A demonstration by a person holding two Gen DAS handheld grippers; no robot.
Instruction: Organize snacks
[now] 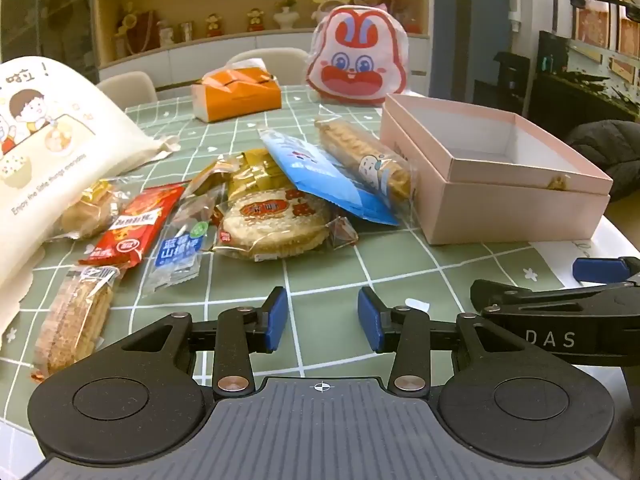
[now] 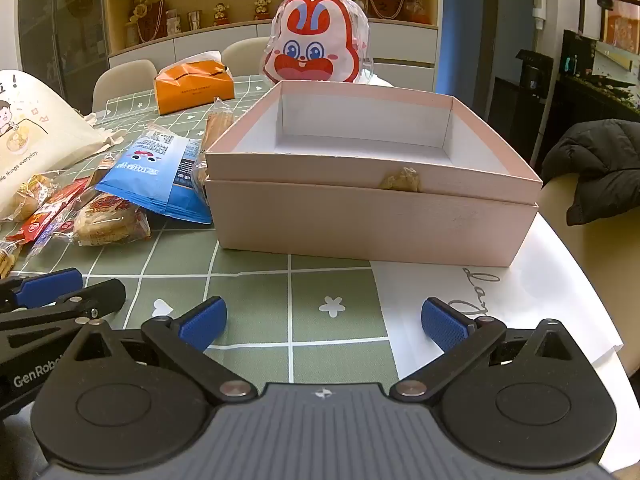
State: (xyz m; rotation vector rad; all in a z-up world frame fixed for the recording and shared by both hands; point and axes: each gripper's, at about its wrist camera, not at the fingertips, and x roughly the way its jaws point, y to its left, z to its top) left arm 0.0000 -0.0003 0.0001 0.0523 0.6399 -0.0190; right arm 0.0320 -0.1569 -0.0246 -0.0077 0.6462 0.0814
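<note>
Only left view: red packet point(image 1: 132, 226) | both hand-held grippers point(image 1: 323, 318) point(image 2: 323, 322) agape, empty | box point(image 2: 372, 216) seemingly bare

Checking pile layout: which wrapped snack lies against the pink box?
The long biscuit roll in clear wrap, its side along the pink box. The other snacks lie further left, clear of it.

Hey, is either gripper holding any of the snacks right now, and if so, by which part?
Nothing is held. The left gripper and the right gripper both hover open over the bare tablecloth, with no snack between their fingers.
</note>
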